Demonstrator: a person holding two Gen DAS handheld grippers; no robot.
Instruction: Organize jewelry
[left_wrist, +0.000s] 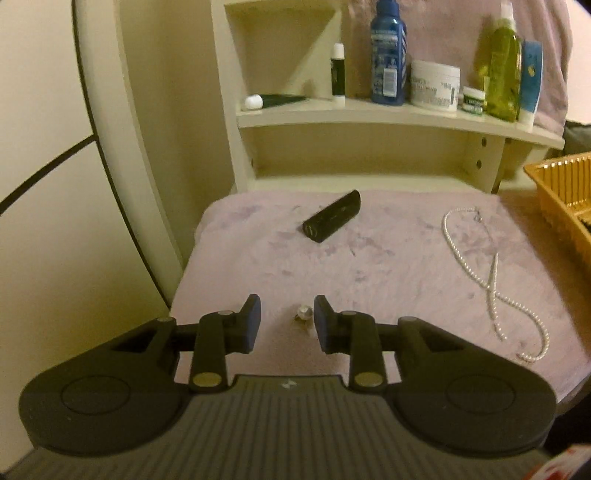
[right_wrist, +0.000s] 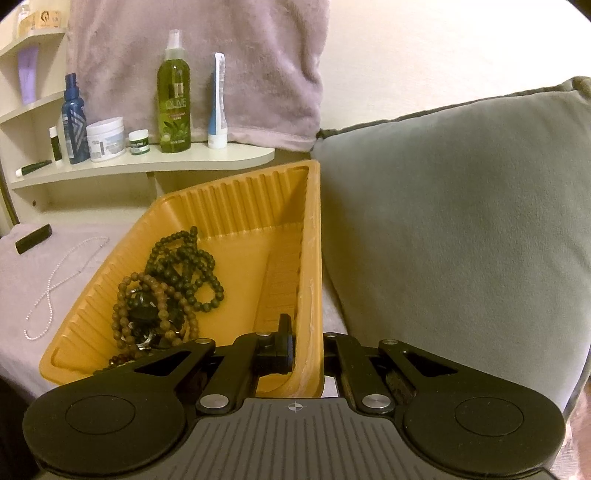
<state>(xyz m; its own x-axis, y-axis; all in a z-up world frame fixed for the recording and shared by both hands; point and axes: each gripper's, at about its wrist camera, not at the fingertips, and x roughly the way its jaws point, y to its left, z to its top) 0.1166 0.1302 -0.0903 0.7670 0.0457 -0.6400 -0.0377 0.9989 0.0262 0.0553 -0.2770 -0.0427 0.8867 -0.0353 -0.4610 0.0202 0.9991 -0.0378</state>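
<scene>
I see a tall green spray bottle (right_wrist: 174, 99) and white tub (right_wrist: 106, 139) on the cream shelf (right_wrist: 236, 157); a grey cushion (right_wrist: 461, 221) sits right.

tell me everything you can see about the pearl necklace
The pearl necklace is a long strand of small white beads, pearl-like, lying loose and flat on the mauve towel. It crosses itself once, with a clasp-like bit at the far end. It lies beside the gold tray, not in it. Neither gripper touches it.
</scene>
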